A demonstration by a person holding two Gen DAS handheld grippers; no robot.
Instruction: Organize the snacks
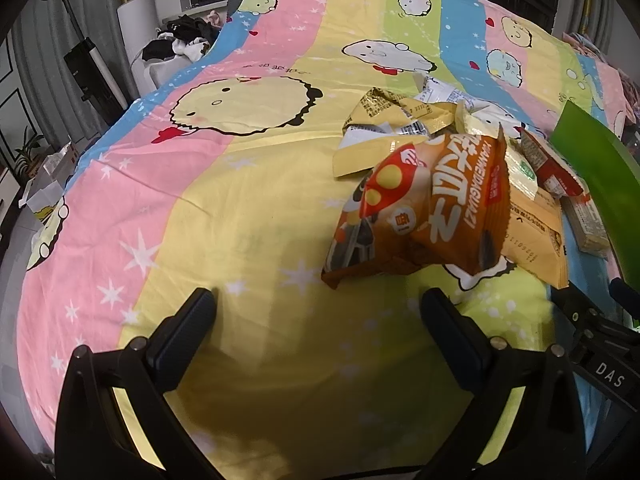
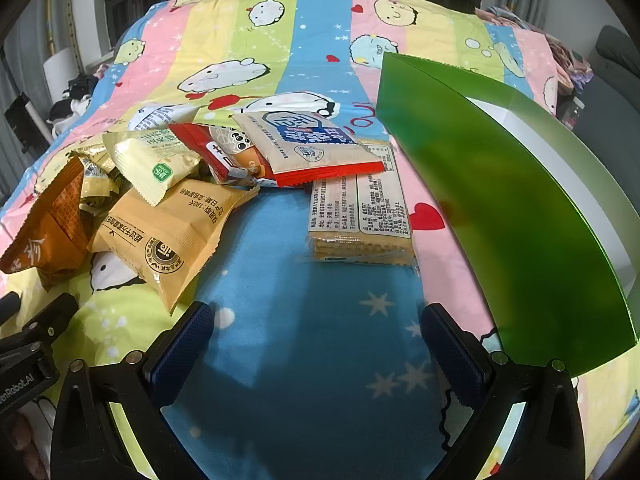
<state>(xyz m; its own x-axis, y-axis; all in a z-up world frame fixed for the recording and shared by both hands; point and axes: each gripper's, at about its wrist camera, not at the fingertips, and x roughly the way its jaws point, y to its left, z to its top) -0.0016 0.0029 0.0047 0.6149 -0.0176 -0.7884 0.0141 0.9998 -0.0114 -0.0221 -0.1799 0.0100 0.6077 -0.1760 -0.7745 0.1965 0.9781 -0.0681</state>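
Striped cartoon bedding covers a bed (image 2: 320,32) that carries everything, with dark windows behind its far edge and clutter on the floor off its left side. Snack packets lie heaped near the middle of the bed: an orange bag (image 1: 432,208) props up at the heap's left end, a tan packet (image 2: 176,236) leans against it, a pale green-label packet (image 2: 156,164) rests on top, a red-trimmed packet (image 2: 304,148) overlaps toward the right, and a cracker pack (image 2: 360,216) lies flat, apart from the rest, its long axis running from the near edge toward the far edge, print facing up. A green box (image 2: 504,208) stands just right of the crackers, its open top showing a white inside, its long side running along the bed's right side. Left gripper (image 1: 320,304) hangs spread wide and empty over bare sheet, near the orange bag; right gripper (image 2: 316,316) is likewise parted and empty, lined up with the crackers' near end. Judging from this, nothing is boxed yet. Risks: the soft bedding may give under a press, so fingers could snag fabric with the flat pack; puffed bags may slip or crush if squeezed hard; pulling one from the heap could tumble its neighbours; and the light box may tip if nudged.
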